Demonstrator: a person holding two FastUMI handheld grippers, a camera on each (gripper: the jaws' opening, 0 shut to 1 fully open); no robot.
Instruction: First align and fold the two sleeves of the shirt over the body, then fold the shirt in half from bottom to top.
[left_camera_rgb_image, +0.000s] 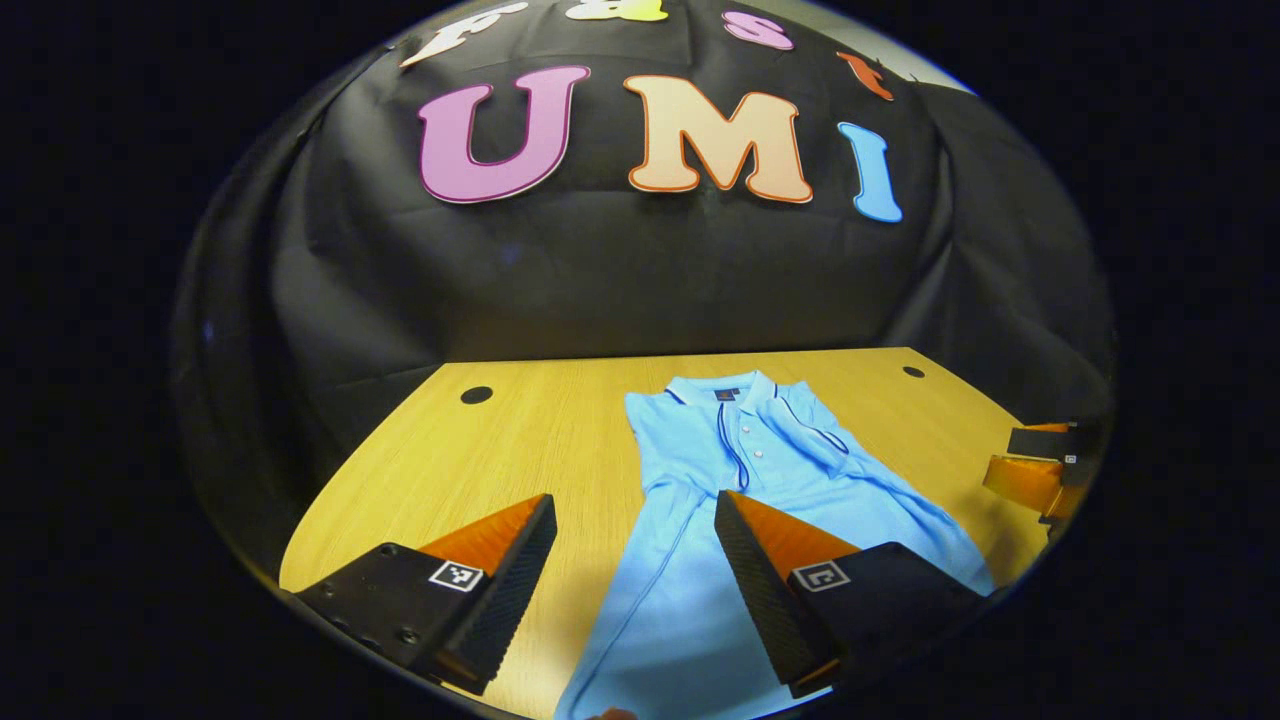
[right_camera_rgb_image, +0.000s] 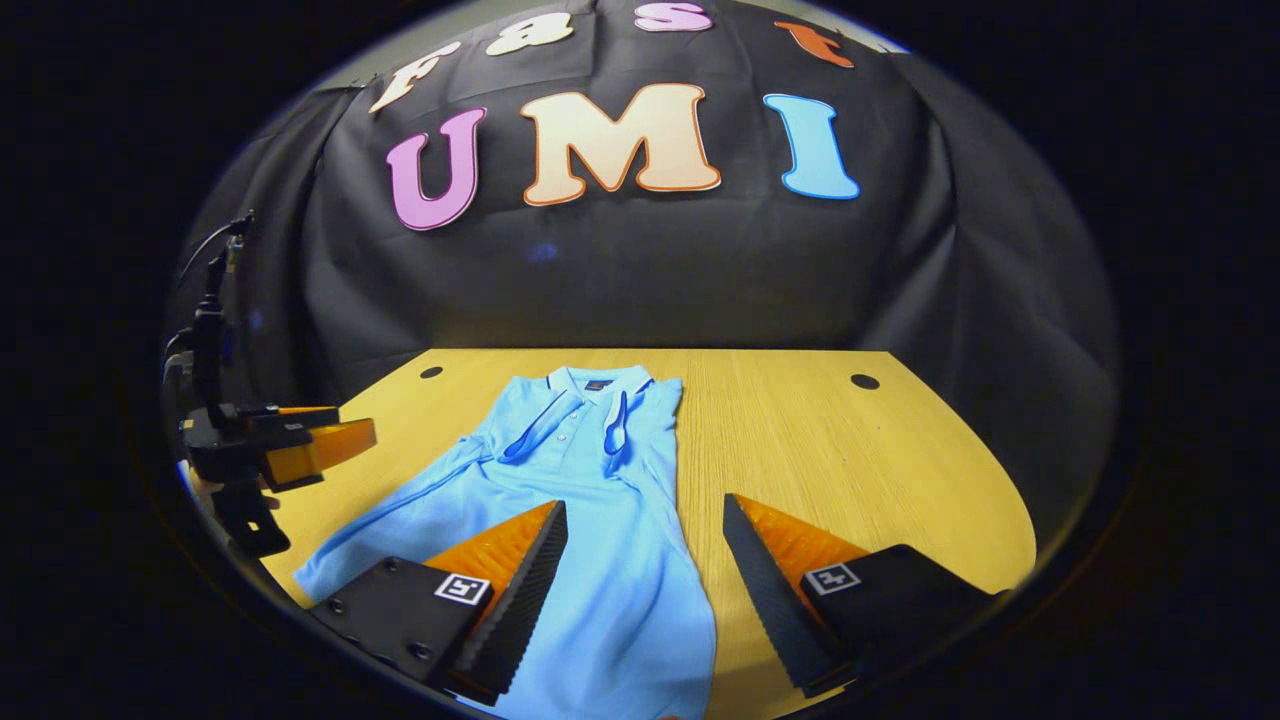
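Now one shirt (left_camera_rgb_image: 740, 470), two open tools (left_camera_rgb_image: 635, 560) (right_camera_rgb_image: 645, 570).

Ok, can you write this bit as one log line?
shirt: flat on table, sleeves folded in | left gripper: open | right gripper: open | bottom fold: not done

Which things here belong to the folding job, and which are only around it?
Belong to the job:
- blue shirt, flat on the table, both sleeves lying over the body
- left hand-held gripper, open above the shirt
- right hand-held gripper, open above the shirt's edge

Only around it:
- wooden table
- two round holes in the table top
- black cloth wall
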